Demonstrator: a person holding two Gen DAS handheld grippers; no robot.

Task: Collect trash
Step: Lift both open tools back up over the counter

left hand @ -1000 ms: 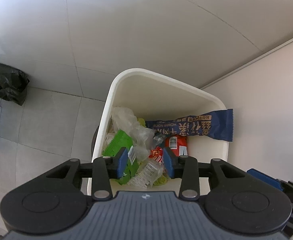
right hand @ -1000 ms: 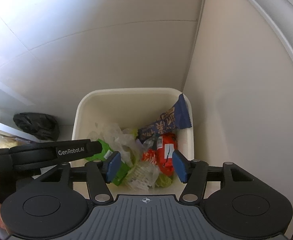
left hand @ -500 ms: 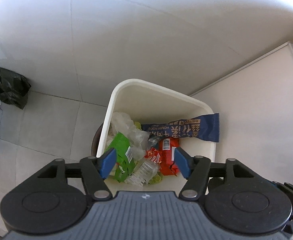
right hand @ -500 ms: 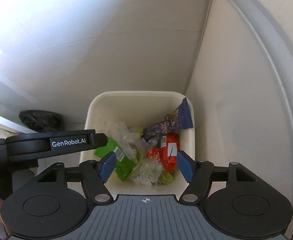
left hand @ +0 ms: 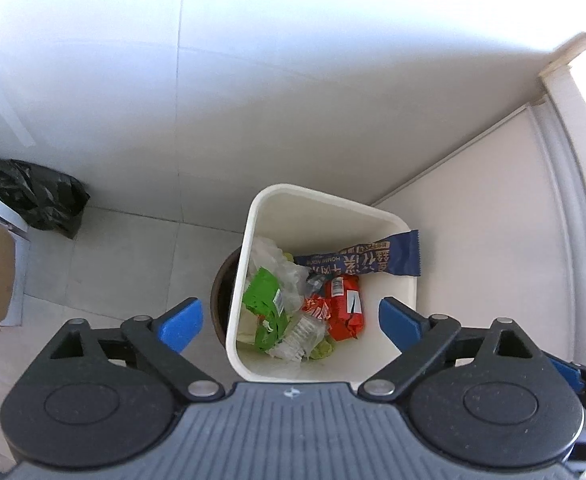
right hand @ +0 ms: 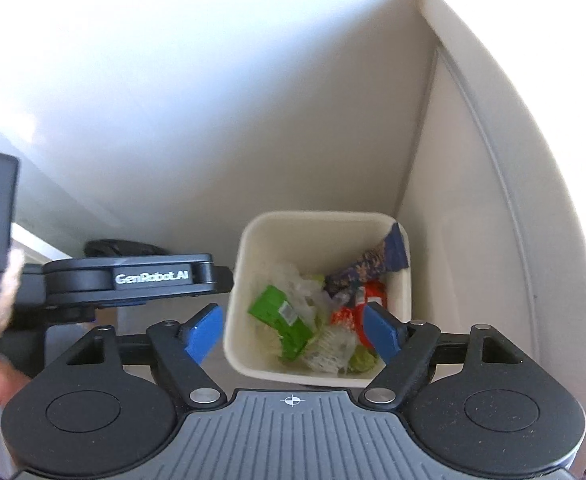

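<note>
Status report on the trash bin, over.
Left gripper and right gripper empty above the white bin, jaws just been opening wide. Wrappers inside; blue wrapper overhangs the rim. Nothing in the way.

Below the left gripper (left hand: 291, 324), black with blue pads (left hand: 181, 322), sits a cream bin (left hand: 321, 204). Inside it lie a green wrapper (left hand: 263, 294), a red packet (left hand: 345, 308) with a white barcode, clear crinkled plastic (left hand: 281, 270), and a navy wrapper (left hand: 365, 260) printed in gold characters. Left of the gripper slumps a glossy black bag (left hand: 37, 196).
</note>
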